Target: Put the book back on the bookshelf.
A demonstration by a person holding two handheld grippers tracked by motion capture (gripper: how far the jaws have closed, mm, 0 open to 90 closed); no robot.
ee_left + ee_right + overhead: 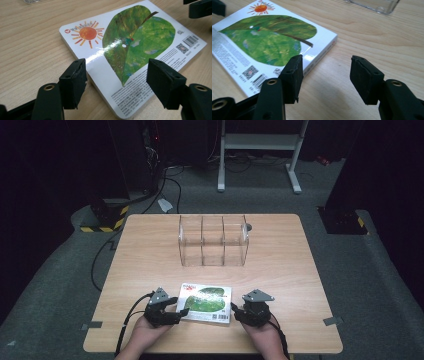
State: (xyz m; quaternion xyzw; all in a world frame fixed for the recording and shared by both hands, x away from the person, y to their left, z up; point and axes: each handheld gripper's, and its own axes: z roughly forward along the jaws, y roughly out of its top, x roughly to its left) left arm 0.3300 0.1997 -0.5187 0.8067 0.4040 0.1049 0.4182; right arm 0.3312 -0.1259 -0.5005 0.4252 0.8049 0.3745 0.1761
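Book [206,302] flat on wooden worktop [150,255]: sun, green leaf, barcode, unreadable small print.
Fingers of left gripper [117,82] and right gripper [325,78] apart, gripping nothing; dark room, grey carpet [360,270].

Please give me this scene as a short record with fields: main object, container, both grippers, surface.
main object: flat white board book with green leaf picture, lying on table
container: clear plastic three-compartment organiser, behind the book
left gripper: fingers open, straddling book corner
right gripper: open beside book's barcode edge
surface: light wooden table
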